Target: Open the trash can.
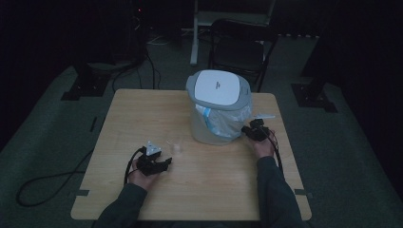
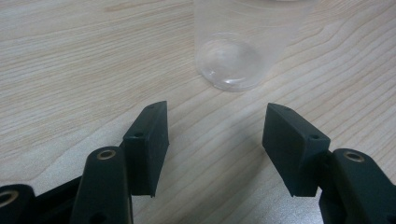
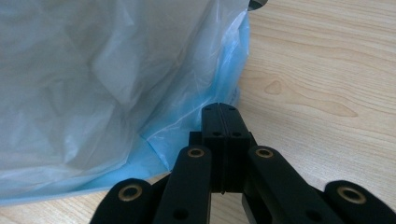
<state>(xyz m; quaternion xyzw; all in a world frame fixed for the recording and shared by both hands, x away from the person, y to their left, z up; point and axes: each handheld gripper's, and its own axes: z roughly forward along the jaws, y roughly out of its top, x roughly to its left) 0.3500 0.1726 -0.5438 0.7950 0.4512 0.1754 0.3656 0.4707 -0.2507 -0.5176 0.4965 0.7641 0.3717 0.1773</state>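
Two grippers at work on one table (image 1: 142,204), checked left to right. Left gripper (image 1: 164,163) low over the wood near the front left, held in a hand (image 1: 142,175), jaws spread wide and empty in the left gripper view, nothing between the pads (image 2: 149,140). Aimed squarely at a clear cup (image 2: 233,46) standing upright just ahead of the tips, apart from them; same cup (image 1: 176,146) seen from the high view, just beside the gripper and left of the bin. Spread judged wide enough to take the cup's base, hence likely a reach set up for a grasp, not yet made. Centre: grey bin (image 1: 209,130) with white lid (image 1: 217,88) closed on top, pale blue liner (image 1: 228,121) spilling out under the rim and draped down the near right side. Right gripper (image 1: 251,129) against that side of the bin, jaws pressed together in the right gripper view with tips at the bag's lower fold (image 3: 187,135); whether any film is pinched between them cannot be told. Placement judged as steadying or tugging the liner (image 3: 93,93) while the other side fetches the cup. Risk noted: thin cup, light and easily tipped or crushed by an off-centre close. Thin white item lying on the table behind the right gripper too small to identify.
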